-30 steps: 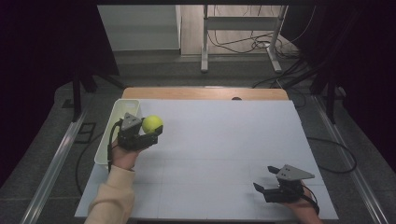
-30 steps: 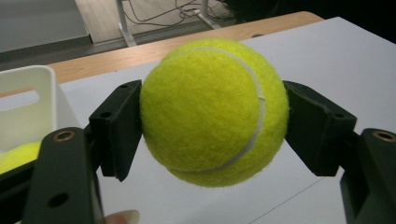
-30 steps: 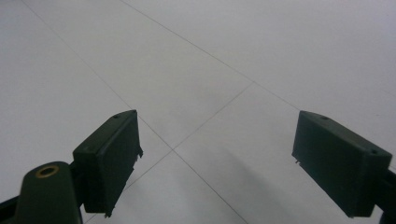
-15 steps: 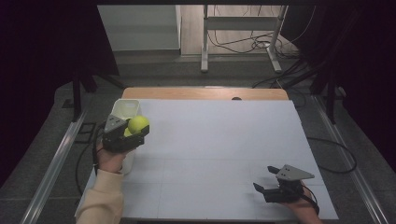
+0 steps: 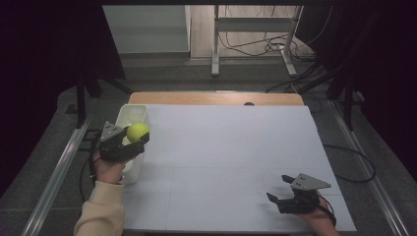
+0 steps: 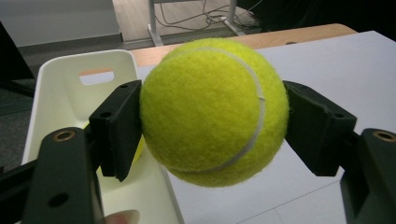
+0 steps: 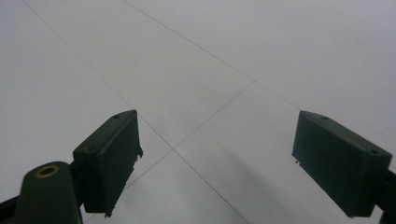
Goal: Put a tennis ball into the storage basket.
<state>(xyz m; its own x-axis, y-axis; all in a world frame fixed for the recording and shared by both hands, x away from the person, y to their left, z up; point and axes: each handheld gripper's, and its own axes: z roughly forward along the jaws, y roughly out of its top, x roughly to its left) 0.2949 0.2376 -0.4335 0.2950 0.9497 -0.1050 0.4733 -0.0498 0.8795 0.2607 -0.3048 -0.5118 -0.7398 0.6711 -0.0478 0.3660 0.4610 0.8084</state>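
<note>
The left claw (image 5: 132, 142) is clenched on the tennis ball (image 5: 137, 132), pads pressing its flanks, at the left of the high view, over the right-hand rim of the white bin (image 5: 129, 114) at the bench's (image 5: 236, 162) left edge. A thumb tip shows under it in the left gripper view. The grip looks centred, but if let go here the ball could strike the rim, bounce out and roll across the bench. The right claw (image 5: 282, 201), at lower right, rests released and bare on the bench.

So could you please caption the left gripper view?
Left gripper clamps a tennis ball beside a white bin.
</note>
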